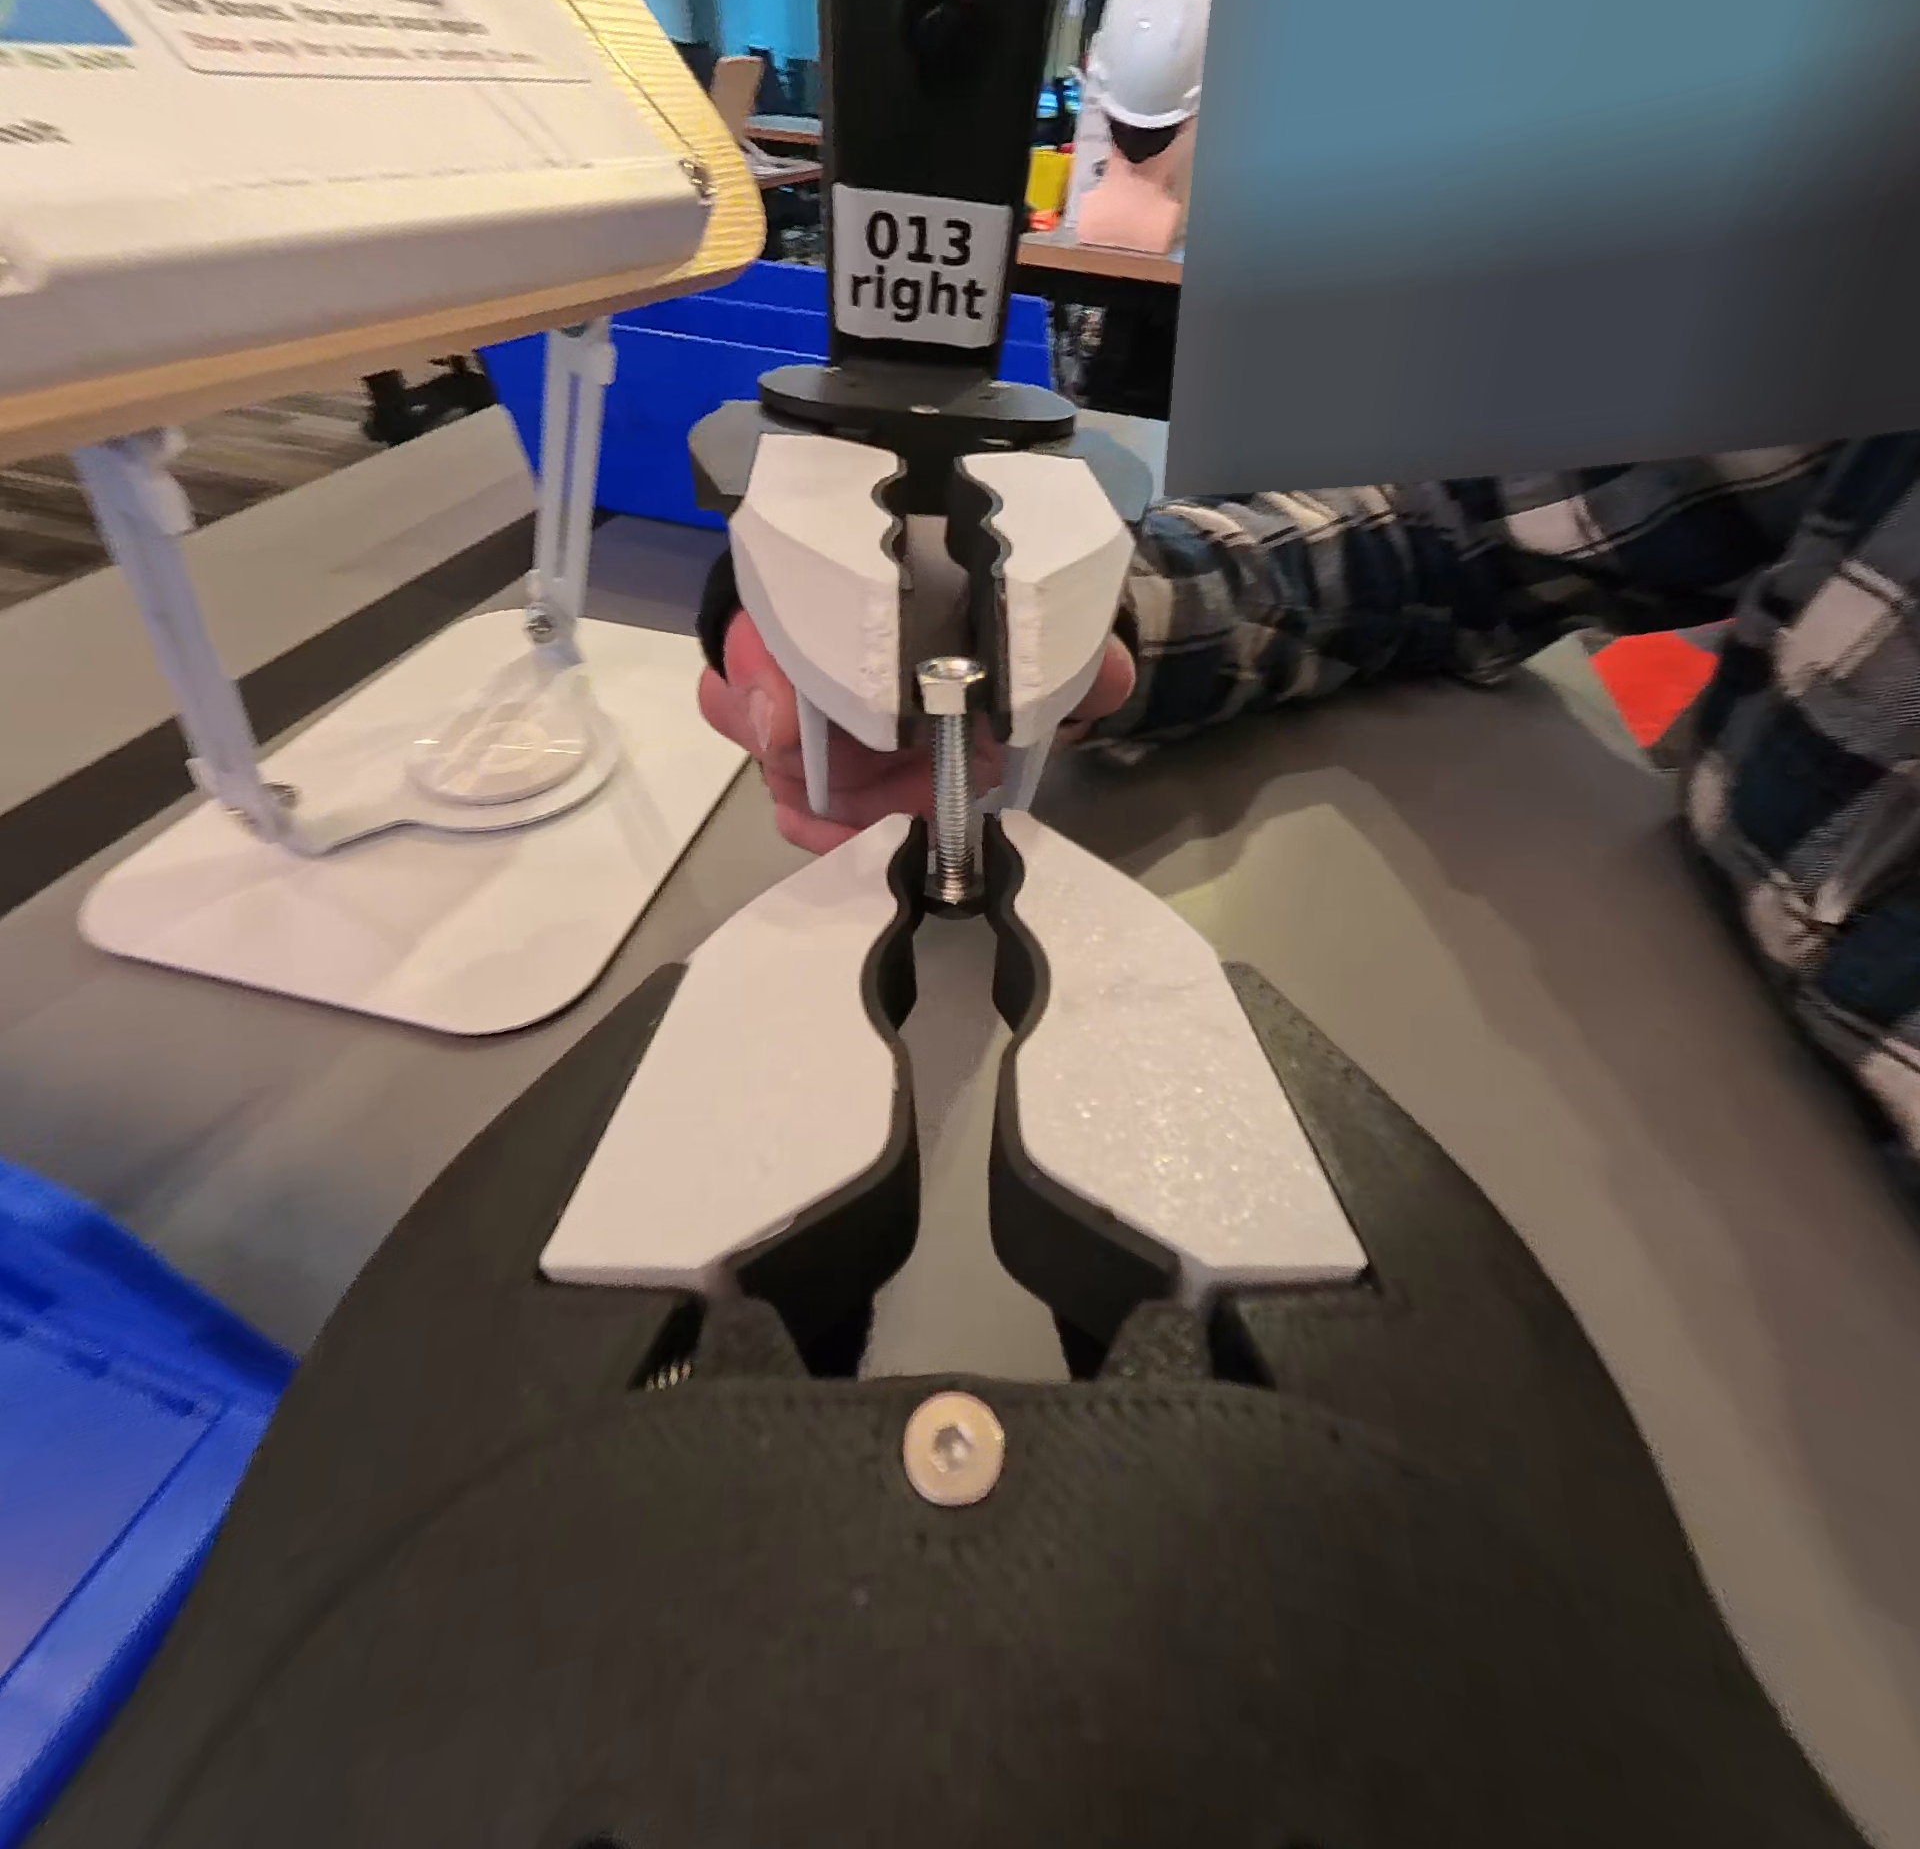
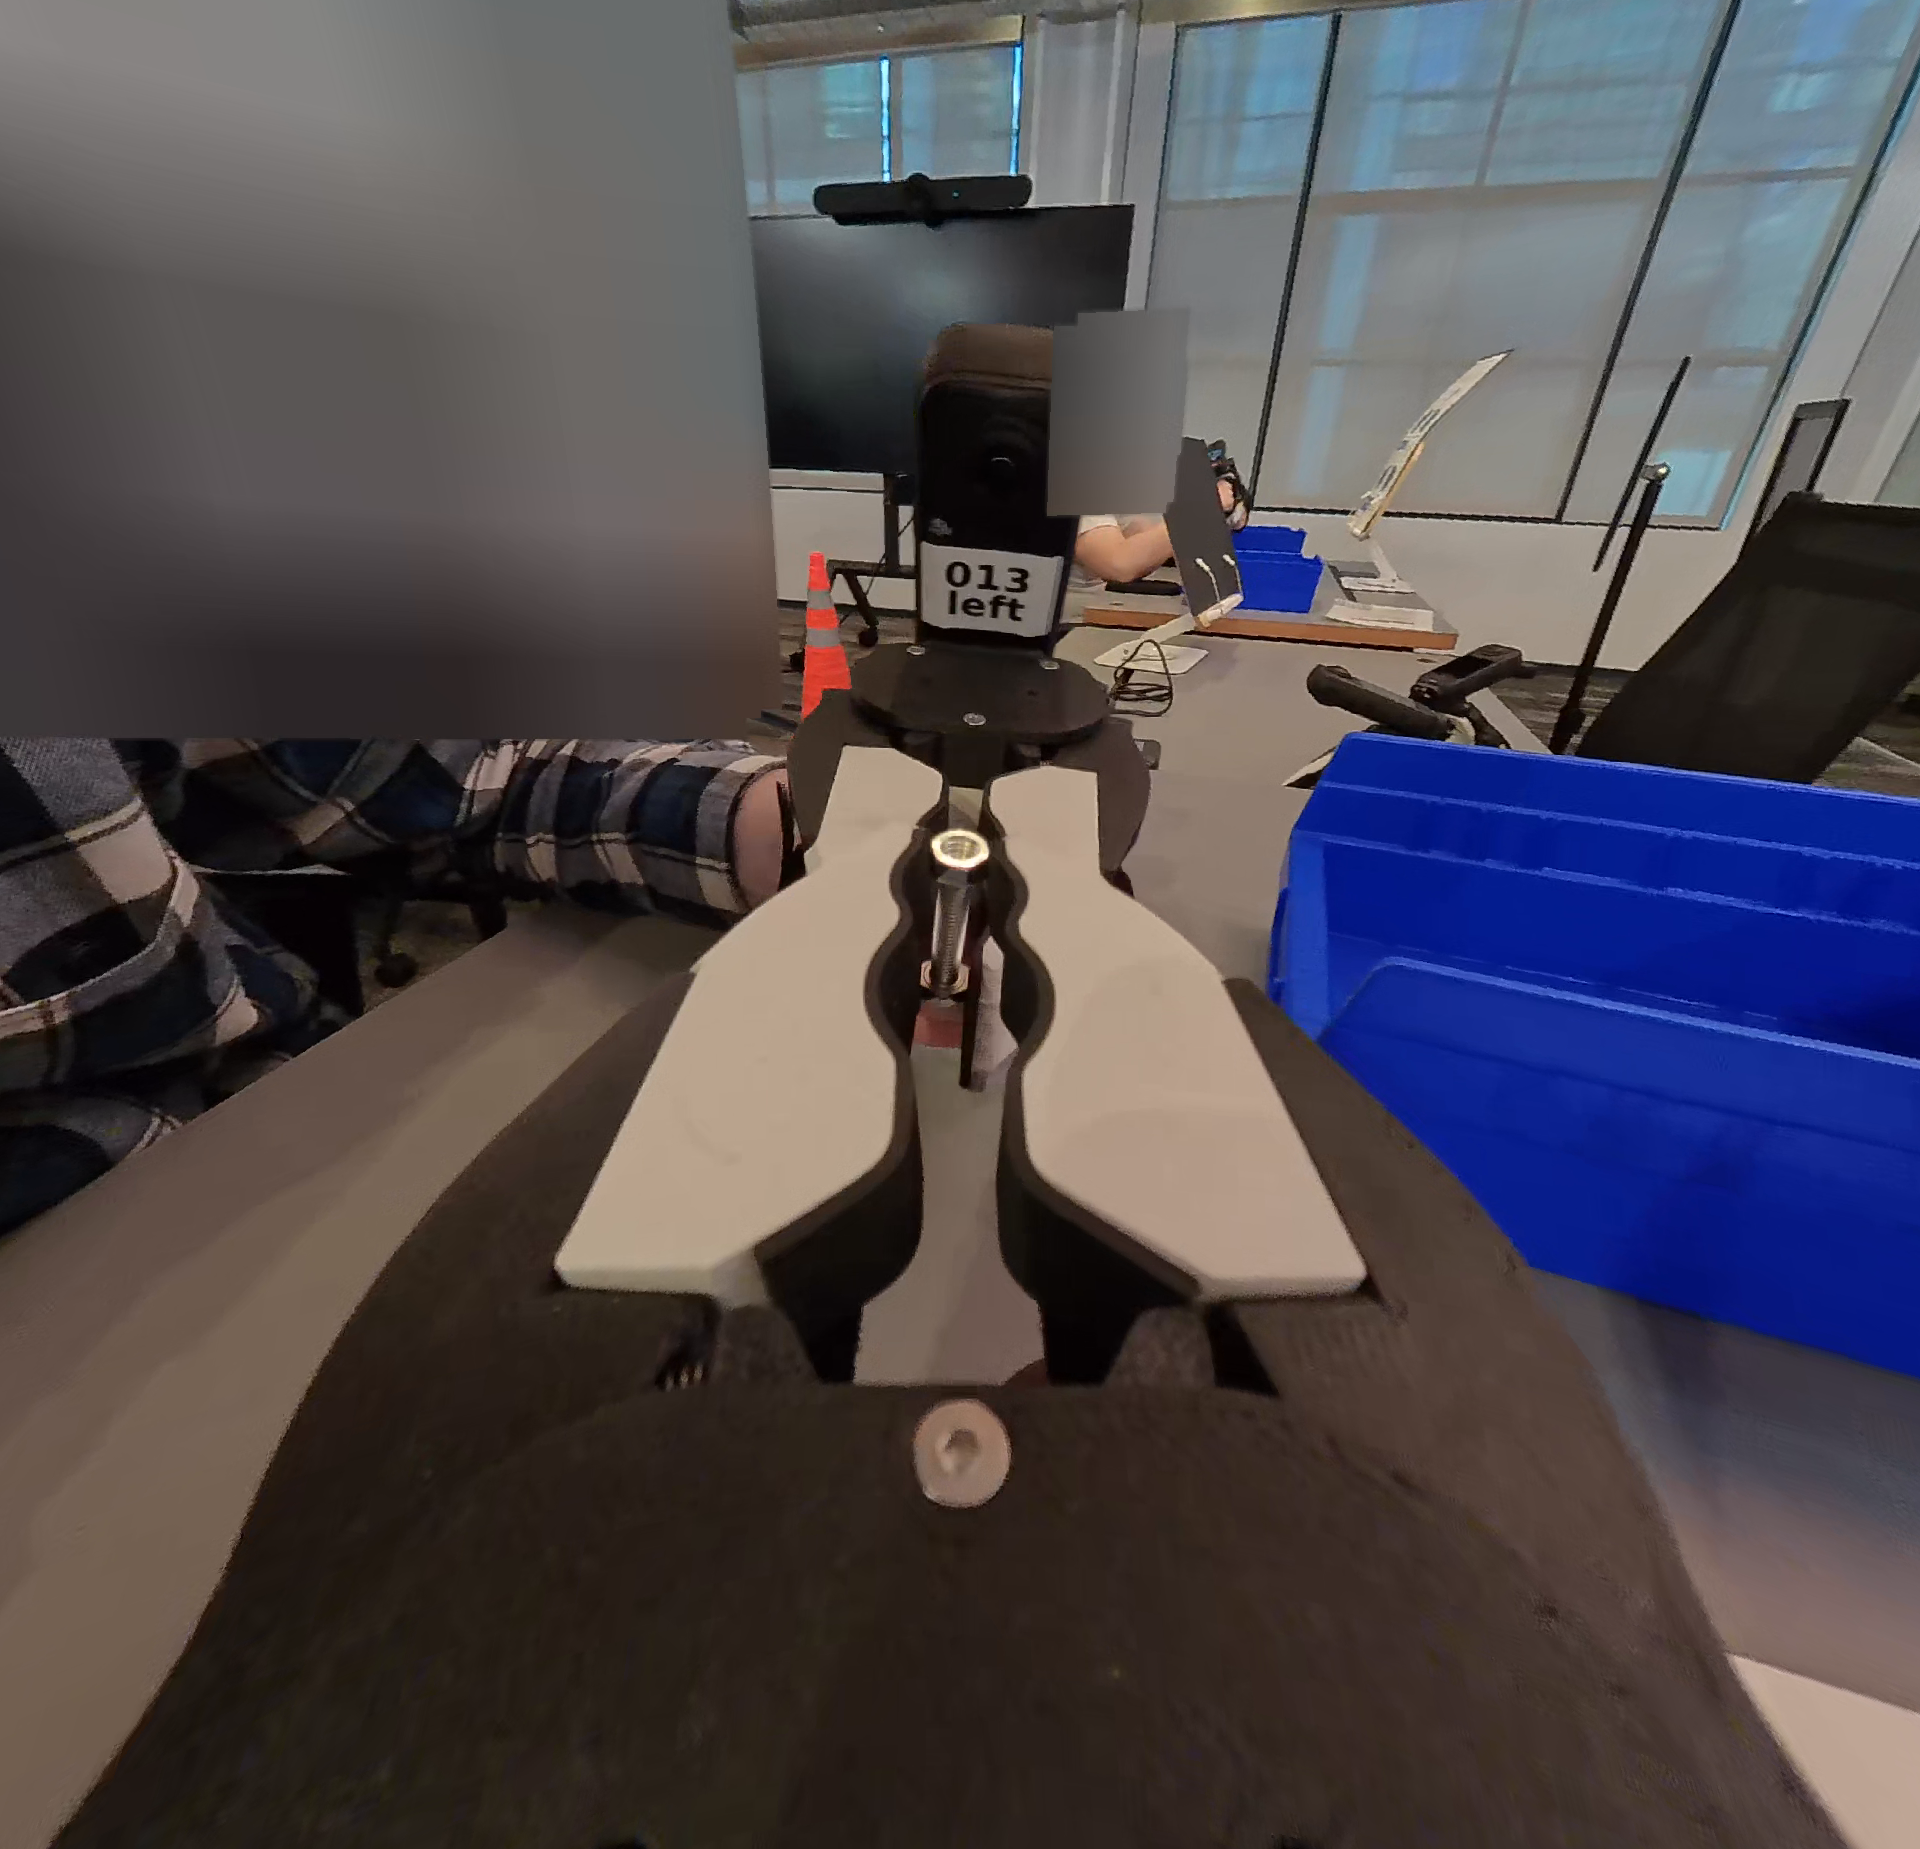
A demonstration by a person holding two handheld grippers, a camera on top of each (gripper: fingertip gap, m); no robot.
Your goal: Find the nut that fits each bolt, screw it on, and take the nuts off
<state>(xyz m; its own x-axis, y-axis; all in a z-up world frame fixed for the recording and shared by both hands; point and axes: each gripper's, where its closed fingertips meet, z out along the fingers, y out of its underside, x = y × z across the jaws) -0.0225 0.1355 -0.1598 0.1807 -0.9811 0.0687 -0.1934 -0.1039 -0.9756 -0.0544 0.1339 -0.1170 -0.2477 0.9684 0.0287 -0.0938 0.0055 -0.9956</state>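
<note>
I have one silver bolt (image 1: 951, 781) spanning the gap between my two grippers, lifted off the grey counter (image 1: 1351, 916). The left gripper (image 1: 954, 849) is narrowed on the bolt's lower end, and its fingertips pinch the wider flat piece there, which I take for the head, though I can't be sure. The right gripper (image 2: 958, 859), facing it from just beyond, is narrowed on the hex nut (image 1: 951, 679) at the bolt's other end. The nut sits at the very tip of the thread, just ahead of the left gripper's fingertips. Its open bore shows from above, and nearly the whole thread between the two grippers is bare. So I judge the nut has only a few turns of engagement. It is either only just started on its way on or almost wound off, and the views alone don't say which. Either way, this pair looks like a match. No other bolts or nuts are in view. A blue bin (image 2: 1558, 864) stands to the right of the right gripper, but I can't see inside it. I can't tell how many pairs are finished or left.
</note>
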